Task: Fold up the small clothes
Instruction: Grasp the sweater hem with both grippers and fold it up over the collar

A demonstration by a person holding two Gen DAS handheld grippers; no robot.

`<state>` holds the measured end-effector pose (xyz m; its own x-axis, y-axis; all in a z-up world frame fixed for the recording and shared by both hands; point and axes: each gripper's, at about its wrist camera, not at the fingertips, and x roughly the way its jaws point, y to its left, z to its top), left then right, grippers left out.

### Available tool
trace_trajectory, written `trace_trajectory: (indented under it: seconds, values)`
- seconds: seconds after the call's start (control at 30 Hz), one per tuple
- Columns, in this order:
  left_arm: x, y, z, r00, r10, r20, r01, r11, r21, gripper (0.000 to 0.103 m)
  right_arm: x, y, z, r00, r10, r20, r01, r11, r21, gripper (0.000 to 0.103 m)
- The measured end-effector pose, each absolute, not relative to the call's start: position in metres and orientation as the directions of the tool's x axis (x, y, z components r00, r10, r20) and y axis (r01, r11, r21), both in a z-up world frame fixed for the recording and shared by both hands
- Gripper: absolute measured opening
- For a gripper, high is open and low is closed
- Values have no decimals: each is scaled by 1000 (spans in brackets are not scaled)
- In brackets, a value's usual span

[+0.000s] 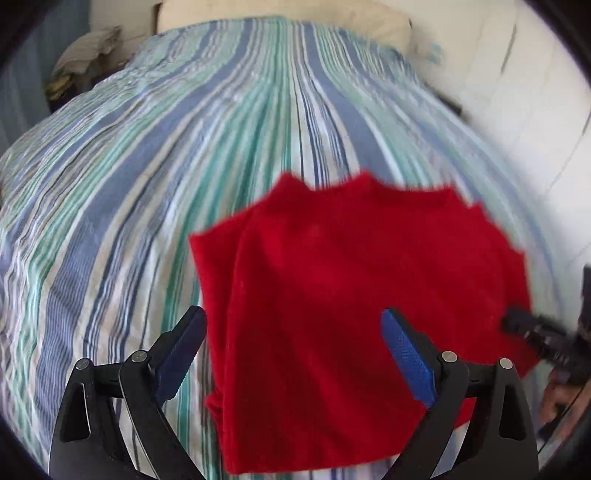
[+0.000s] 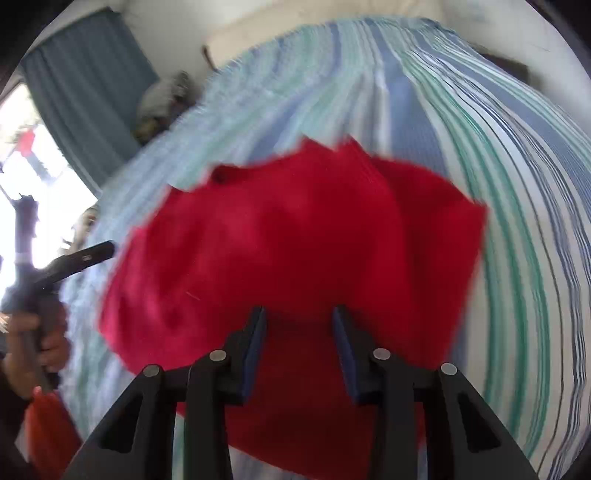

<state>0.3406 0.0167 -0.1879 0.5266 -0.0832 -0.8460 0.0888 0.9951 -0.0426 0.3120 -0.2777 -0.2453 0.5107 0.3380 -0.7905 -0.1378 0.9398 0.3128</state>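
A small red knit garment [image 1: 351, 295] lies folded flat on the striped bedspread [image 1: 147, 166], with a fold line down its left side. My left gripper [image 1: 293, 332] hangs over its near left part, open wide and empty. In the right wrist view the garment [image 2: 277, 240] fills the middle. My right gripper [image 2: 299, 325] is above its near edge, jaws apart with nothing between them. The right gripper also shows at the right edge of the left wrist view [image 1: 535, 332]. The left gripper shows at the left of the right wrist view [image 2: 85, 258], held by a hand.
The bed has a blue, green and white striped cover [image 2: 498, 184]. A cream pillow [image 1: 369, 26] lies at the head. A pile of crumpled cloth [image 1: 88, 51] sits beside the bed's far left. A blue curtain [image 2: 85, 81] and bright window are at left.
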Motion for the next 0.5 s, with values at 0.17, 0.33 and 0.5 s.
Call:
trace_trajectory:
  seconds: [0.17, 0.33, 0.5]
  values:
    - [302, 32, -184, 536, -101, -838, 6, 993, -116, 90, 269, -290, -204, 607, 329, -723, -135, 940, 315, 26]
    - [247, 21, -181, 540, -79, -838, 8, 996, -89, 96, 266, -276, -221, 559, 363, -746, -139, 927, 348, 46]
    - [186, 32, -180, 560, 8, -828, -4, 1000, 7, 96, 227, -285, -225, 565, 299, -769, -27, 938, 345, 44]
